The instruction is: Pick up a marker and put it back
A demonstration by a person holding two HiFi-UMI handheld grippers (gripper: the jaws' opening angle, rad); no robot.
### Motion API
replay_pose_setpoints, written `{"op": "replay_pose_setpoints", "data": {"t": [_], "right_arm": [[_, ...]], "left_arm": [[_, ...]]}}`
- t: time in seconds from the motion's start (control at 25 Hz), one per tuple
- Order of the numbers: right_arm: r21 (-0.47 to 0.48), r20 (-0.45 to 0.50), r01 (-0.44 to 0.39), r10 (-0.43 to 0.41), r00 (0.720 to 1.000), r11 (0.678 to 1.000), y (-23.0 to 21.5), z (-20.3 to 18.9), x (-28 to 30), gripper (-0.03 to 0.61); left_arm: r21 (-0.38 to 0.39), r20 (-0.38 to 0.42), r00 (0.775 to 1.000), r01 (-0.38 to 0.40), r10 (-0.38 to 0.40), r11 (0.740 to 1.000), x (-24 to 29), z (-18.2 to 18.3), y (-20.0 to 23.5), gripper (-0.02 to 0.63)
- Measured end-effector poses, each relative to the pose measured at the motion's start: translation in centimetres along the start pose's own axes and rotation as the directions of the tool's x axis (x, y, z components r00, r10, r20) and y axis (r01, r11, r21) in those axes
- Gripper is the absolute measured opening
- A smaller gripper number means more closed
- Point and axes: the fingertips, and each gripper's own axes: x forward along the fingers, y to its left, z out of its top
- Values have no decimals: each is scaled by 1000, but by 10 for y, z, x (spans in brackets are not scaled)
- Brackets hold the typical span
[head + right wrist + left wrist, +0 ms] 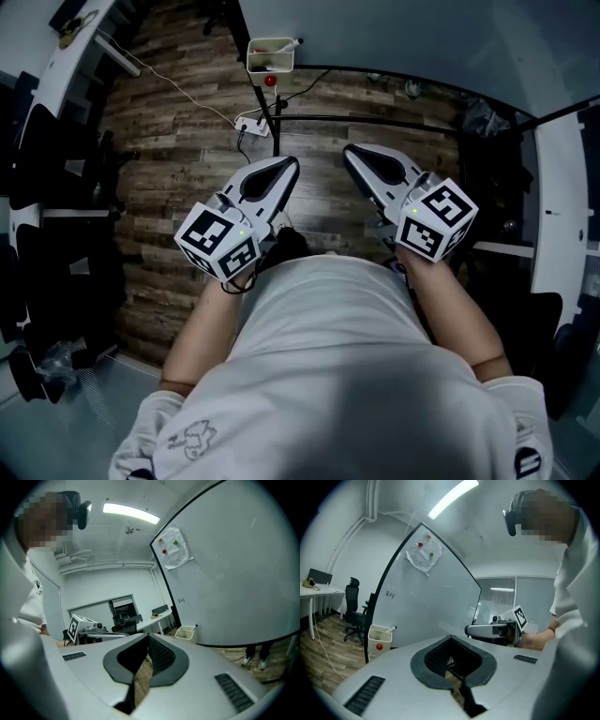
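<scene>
Jaws on both grippers sit clenched with nothing between them as a person holds the left gripper [292, 165] and the right gripper [349, 150] close to the body, tips aimed forward over a wood-plank floor [169, 141]. The left gripper view shows its dark pads meeting at the tip, with only floor visible through the slit behind them. The right gripper view shows the same.

The marker [287, 44] stands tilted in a cream tray [270, 65] at the foot of a whiteboard [426, 602], well apart from both grippers. A red round piece [271, 81] sits just below the tray's front. A crumpled sheet [423, 557] is pinned high on the board under small coloured magnets.

On the floor near the board's base lies a white power strip [251, 125], with a pale cable trailing away to the person's left. An office chair [354, 609] stands at the left of the board beside a white counter [318, 591]. Strip lights [452, 498] run across the ceiling, and a glass partition [511, 597] closes the far side of the room.
</scene>
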Motion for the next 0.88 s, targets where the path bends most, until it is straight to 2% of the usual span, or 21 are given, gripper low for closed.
{"op": "replay_pose_setpoints", "data": {"t": [0.4,0.52,0.88], "right_arm": [[-11,10,2,-2,1000,1000,13,-10,-59,14],[-17,13,7,-7,1000,1000,12,-10,-68,14],[-9,11,-6,6,1000,1000,15,-13,-74,14]], "left_arm": [[15,13,1000,0,0,1000,3,-9,-59,5],[40,8,1000,-2,1,999,5,-10,-67,5],[30,17,1000,3,-4,1000,0,-13,-77,5]]}}
